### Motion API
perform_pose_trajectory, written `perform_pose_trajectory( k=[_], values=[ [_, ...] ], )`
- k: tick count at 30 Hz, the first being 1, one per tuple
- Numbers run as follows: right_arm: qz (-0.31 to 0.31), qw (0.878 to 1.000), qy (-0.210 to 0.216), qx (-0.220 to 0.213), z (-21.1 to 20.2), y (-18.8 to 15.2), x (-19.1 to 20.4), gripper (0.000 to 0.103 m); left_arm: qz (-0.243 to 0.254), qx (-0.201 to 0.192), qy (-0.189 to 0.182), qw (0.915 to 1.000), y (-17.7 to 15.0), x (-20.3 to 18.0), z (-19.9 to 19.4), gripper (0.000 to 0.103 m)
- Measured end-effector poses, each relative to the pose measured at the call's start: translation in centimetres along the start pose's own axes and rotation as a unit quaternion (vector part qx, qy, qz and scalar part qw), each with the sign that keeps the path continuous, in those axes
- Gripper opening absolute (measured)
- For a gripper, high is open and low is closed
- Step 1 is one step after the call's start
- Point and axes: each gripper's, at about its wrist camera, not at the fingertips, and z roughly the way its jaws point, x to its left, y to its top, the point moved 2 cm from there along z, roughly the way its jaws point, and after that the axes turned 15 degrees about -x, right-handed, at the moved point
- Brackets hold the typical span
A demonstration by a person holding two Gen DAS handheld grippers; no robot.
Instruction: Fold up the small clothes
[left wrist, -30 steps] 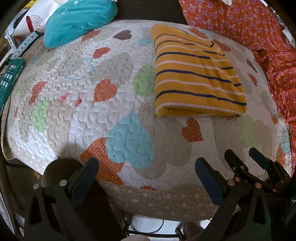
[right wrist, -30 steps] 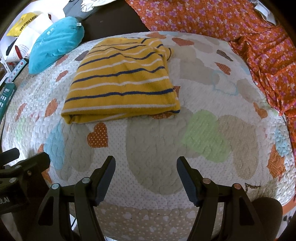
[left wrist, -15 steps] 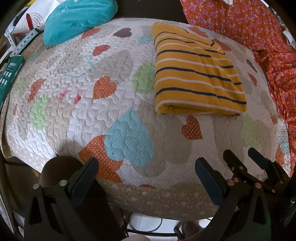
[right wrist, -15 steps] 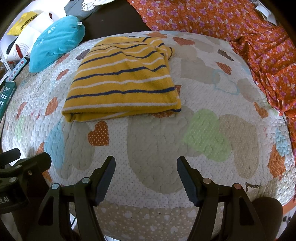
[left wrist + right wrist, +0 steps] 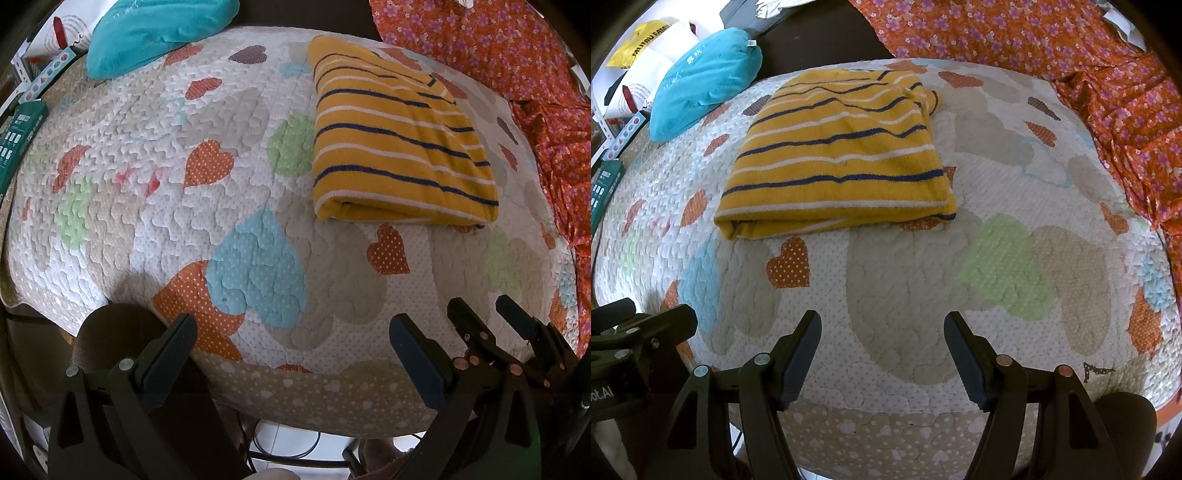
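Right wrist view: folded striped garment [image 5: 838,162] lies well ahead of the spread, empty right gripper [image 5: 882,325].

The yellow garment [image 5: 399,147] with navy and white stripes lies folded into a neat, flat rectangle on the heart-patterned quilt [image 5: 147,155]. Its thick folded edge faces the cameras, layers stacked, nothing touching it.
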Motion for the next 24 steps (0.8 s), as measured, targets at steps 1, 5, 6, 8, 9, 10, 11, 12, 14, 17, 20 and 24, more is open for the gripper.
perform_pose_trajectory(
  k=[1,5,6,8,9,10,11,12,14,17,20,24],
  values=[
    [0.000,1.000,0.000,0.001,0.1,0.0,0.0,0.073,0.000,0.001,0.000,1.0000,0.0,0.0,0.0,0.103],
    [-0.001,1.000,0.002,0.002,0.2,-0.2,-0.1,0.073,-0.001,0.004,-0.001,1.0000,-0.1,0.1,0.1,0.103],
    [-0.001,1.000,0.002,0.002,0.3,-0.1,-0.2,0.073,-0.002,0.004,-0.001,1.0000,-0.1,0.1,0.2,0.103],
    [-0.002,1.000,0.003,0.002,0.3,-0.1,-0.2,0.073,-0.002,0.006,-0.001,1.0000,-0.2,0.1,0.2,0.103],
    [-0.003,1.000,0.003,0.003,0.4,-0.2,-0.2,0.073,-0.003,0.007,-0.001,1.0000,-0.2,0.1,0.3,0.103],
    [-0.003,1.000,0.004,0.004,0.4,-0.1,-0.2,0.073,-0.004,0.008,-0.001,1.0000,-0.3,0.1,0.3,0.103],
    [-0.004,1.000,0.004,0.004,0.4,-0.2,-0.1,0.073,-0.005,0.009,-0.001,0.9999,-0.3,0.1,0.3,0.103],
    [-0.004,1.000,0.004,0.004,0.4,-0.1,-0.1,0.073,-0.006,0.010,-0.001,0.9999,-0.4,0.2,0.4,0.103],
    [-0.005,1.000,0.005,0.005,0.4,-0.2,-0.1,0.073,-0.008,0.012,-0.002,0.9999,-0.4,0.3,0.5,0.103],
    [-0.006,1.000,0.005,0.004,0.5,-0.1,0.0,0.073,-0.014,0.016,-0.004,0.9998,-0.3,0.6,0.8,0.103],
    [-0.010,1.000,0.007,0.003,0.6,0.3,0.3,0.073,-0.025,0.017,-0.011,0.9995,0.2,0.9,1.1,0.103],
    [-0.023,1.000,0.011,-0.004,1.0,1.4,1.0,0.073,-0.031,0.013,-0.007,0.9994,1.1,1.3,1.4,0.103]
  ],
)
